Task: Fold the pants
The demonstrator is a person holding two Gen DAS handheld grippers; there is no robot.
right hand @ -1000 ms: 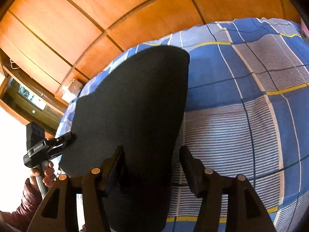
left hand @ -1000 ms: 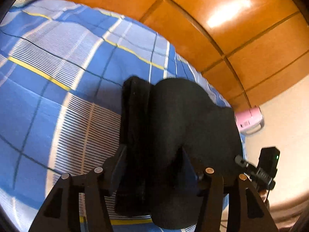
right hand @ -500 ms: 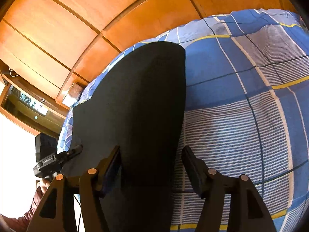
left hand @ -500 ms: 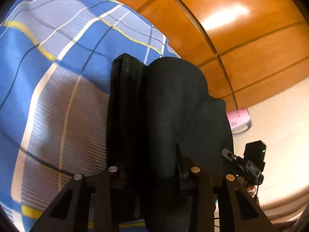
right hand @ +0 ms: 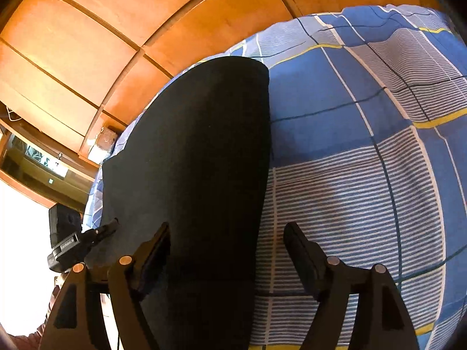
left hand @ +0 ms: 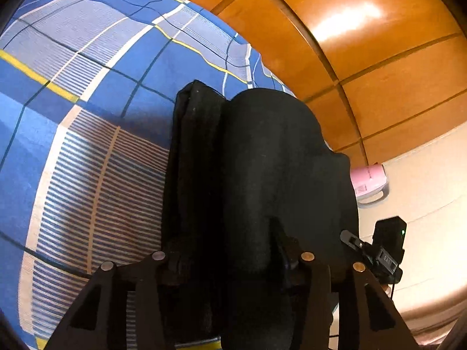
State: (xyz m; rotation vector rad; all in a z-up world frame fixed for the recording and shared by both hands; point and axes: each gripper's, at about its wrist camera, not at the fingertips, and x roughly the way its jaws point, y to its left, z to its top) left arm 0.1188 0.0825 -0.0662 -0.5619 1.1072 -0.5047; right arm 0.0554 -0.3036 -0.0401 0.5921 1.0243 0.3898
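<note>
Black pants point(right hand: 198, 175) lie folded lengthwise along near edge of plaid bedsheet point(right hand: 364, 189). Left gripper point(left hand: 226, 250) and right gripper point(right hand: 226, 240) both opening, jaws straddling fabric, pads clear. Crosswise fold likely left.

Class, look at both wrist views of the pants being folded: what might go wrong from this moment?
1. The left hand-held gripper is opening around the bunched black fabric pants, so that fold may spring loose.
2. The right hand-held gripper is opening too; the pants' edge could slide on the blue checked bedsheet.

Pants point(right hand: 198, 157) lie on bedsheet point(right hand: 364, 175), wood panels point(right hand: 116, 35) behind, sheet to right.
</note>
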